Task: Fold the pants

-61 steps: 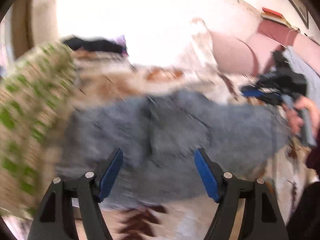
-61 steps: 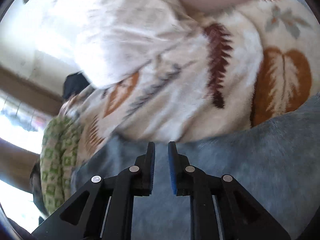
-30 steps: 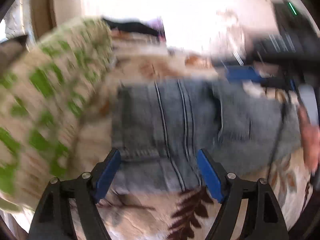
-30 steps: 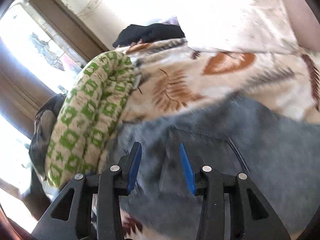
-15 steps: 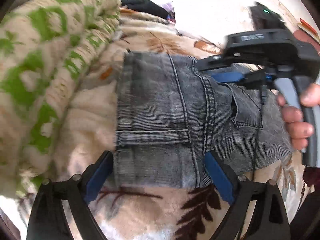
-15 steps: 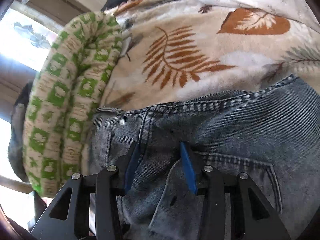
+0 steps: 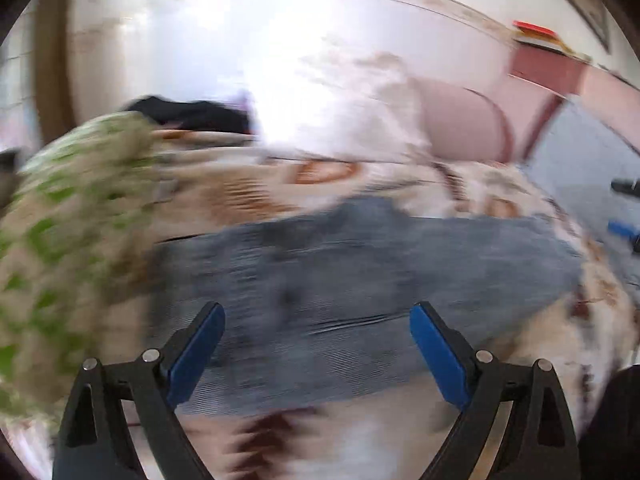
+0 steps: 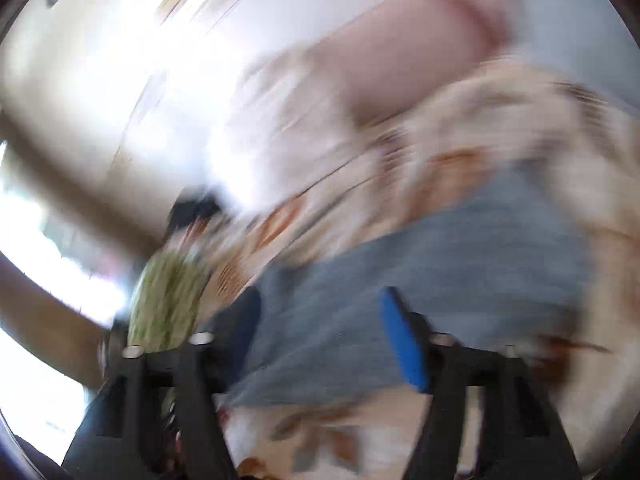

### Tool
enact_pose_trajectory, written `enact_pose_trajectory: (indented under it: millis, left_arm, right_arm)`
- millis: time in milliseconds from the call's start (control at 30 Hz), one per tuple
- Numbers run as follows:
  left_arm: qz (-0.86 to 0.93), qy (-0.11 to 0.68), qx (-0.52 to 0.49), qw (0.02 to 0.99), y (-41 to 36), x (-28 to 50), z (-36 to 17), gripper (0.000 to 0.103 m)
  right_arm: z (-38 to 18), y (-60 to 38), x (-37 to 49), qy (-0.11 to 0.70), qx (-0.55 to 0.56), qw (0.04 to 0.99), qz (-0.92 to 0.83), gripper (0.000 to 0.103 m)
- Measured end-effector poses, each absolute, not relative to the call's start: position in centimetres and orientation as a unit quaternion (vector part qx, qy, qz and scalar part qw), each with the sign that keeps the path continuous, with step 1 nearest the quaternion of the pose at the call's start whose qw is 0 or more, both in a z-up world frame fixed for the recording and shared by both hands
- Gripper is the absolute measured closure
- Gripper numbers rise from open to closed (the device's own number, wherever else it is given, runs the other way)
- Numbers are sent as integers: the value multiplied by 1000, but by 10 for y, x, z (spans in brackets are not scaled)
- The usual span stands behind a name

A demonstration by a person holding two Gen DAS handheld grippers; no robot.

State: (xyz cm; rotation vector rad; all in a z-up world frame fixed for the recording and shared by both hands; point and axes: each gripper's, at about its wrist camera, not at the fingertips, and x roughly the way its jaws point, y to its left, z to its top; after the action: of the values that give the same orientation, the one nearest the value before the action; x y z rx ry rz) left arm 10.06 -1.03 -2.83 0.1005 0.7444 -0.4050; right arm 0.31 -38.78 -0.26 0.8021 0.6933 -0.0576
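The grey-blue denim pants (image 7: 360,272) lie folded in a compact block on the leaf-patterned blanket (image 7: 256,192). Both views are motion-blurred. My left gripper (image 7: 318,352) is open and empty, raised above the near edge of the pants. My right gripper (image 8: 324,336) is open and empty, also above the pants (image 8: 440,256); its blue tip shows at the right edge of the left wrist view (image 7: 624,232).
A green-and-cream patterned quilt (image 7: 60,240) is bunched to the left of the pants. A pink pillow (image 7: 464,124) and a white pillow (image 7: 352,112) lie at the head of the bed. A dark garment (image 7: 192,114) lies at the back left.
Both grippers have pulled back and up from the folded pants. The right gripper has opened wider and moved off to the right.
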Motion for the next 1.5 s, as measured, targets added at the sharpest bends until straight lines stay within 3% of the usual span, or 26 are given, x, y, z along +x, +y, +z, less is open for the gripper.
enact_pose_trajectory:
  millis: [100,233,567,833,967,1133,1300,1500]
  left_arm:
    - [-272,370,84,884,-82,105,-12,8]
    - [-355,375,148,843,-178,121,1,5]
    - [-464,427,270,728,-351,169,-37,5]
    - [-524,474,259,659,-418,209,-67,5]
    - [-566,498,253,607,-443,210,-80,5]
    - [-598,513,273,552,-468,204,-99,21]
    - [-611,515,293,526,-484,199,-111,23]
    - [-627,538,246,508,-503,209,-117,25]
  right_arm:
    - [-23,-450,-52,280,469,834,-79,28]
    - [-64,-484,-75,269,537,792,-108,28]
    - [-139,-506,-44,300,594,732,-145,28]
    - [-157,-524,-48,240,646,711,-141,29]
    - [-152,-517,-39,260,618,732,-122,30]
    - [-160,-518,-45,272,623,724,-122,57]
    - [-165,-521,-52,268,634,717,-114,59]
    - [-160,-517,-52,267,623,726,-116,59]
